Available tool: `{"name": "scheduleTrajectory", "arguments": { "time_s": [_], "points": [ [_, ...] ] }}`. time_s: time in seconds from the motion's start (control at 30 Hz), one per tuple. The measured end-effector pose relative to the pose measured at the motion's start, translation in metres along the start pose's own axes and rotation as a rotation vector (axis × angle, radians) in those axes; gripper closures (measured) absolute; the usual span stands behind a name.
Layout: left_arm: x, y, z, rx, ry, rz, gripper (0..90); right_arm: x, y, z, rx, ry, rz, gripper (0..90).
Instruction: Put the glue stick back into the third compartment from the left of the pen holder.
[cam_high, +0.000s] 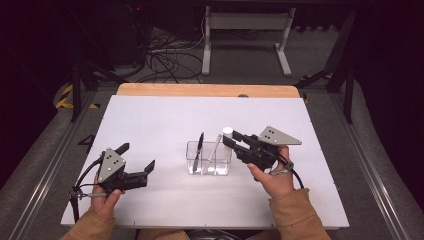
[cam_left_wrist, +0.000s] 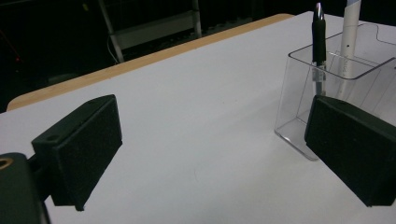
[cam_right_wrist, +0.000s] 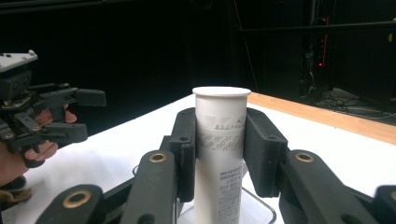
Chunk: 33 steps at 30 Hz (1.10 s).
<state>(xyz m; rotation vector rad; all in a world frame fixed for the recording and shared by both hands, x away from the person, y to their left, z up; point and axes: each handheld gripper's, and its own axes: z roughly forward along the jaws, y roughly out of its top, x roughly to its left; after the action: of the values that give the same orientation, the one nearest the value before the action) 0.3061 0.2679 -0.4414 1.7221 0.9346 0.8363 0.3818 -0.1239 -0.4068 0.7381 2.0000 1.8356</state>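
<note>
The white tube (cam_right_wrist: 220, 154), clamped upright by the right gripper (cam_right_wrist: 220, 140), should be lowered straight into the clear box (cam_high: 208, 158), beside the pens; the left gripper (cam_high: 137, 156) is held released.

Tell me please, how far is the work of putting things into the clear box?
Done: a black pen and a white pen already stand in the clear box. In hand: the right tongs grip a white tube, held upright at the box's right end. Left: lowering and releasing it. The left tongs are open, holding nothing.
</note>
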Motion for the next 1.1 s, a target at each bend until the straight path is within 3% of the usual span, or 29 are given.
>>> {"name": "scheduleTrajectory", "arguments": {
  "time_s": [0.7,1.1],
  "points": [
    [-0.001,0.0,0.0,-0.001,-0.005,0.002,4.9,0.003,-0.012,0.016,0.012,0.007,-0.038,67.2],
    [-0.001,0.0,0.0,0.001,-0.003,0.003,4.9,0.003,-0.02,0.017,0.067,-0.012,-0.055,67.0]
  ]
}}
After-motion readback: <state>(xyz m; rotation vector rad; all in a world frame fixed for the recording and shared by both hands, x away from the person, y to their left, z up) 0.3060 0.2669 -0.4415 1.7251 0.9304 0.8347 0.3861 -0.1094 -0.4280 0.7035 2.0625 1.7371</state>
